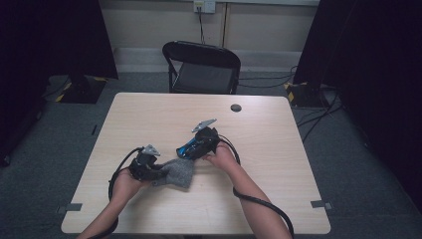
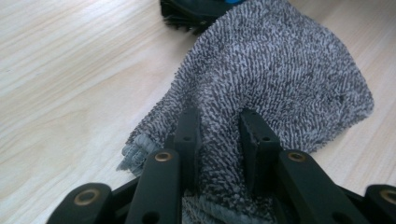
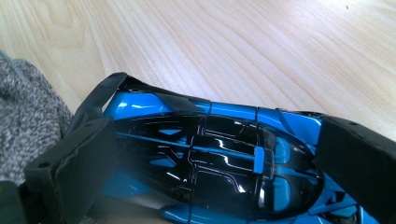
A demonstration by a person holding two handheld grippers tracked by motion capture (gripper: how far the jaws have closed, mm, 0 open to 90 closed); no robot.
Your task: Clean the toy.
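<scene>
High view: person's forearms come in from the near edge of a light wood desk (image 1: pixel 149 109). Left gripper (image 1: pixel 158 172) sits near-left of centre, right gripper (image 1: pixel 183 151) just right of it and a bit farther, angled toward the left one.

Grey knitted cloth (image 1: pixel 180 172) lies on the desk between the two grippers, near of centre, bunched, touching the left gripper's front end. Left gripper view: the cloth (image 2: pixel 275 79) runs up between the fingers (image 2: pixel 189 135); fingers narrow, pinching a fold of it, pads pressed into the fabric. One cloth edge hangs loose at the lower left of that view.

Right gripper view: fingers (image 3: pixel 79 158) spread fairly wide and clamped on a blue and black toy car (image 3: pixel 205 158), one pad at each end of the body, roof facing the camera. Car is held just above the desk, cloth (image 3: pixel 23 121) right beside its left end. In the high view the car (image 1: pixel 191 148) shows as a blue patch at the right gripper's front, just far of the cloth.

Black folding chair (image 1: pixel 201 67) at the desk's far side; small dark round disc (image 1: pixel 236 107) on the desk far right of centre, well apart from both grippers.
</scene>
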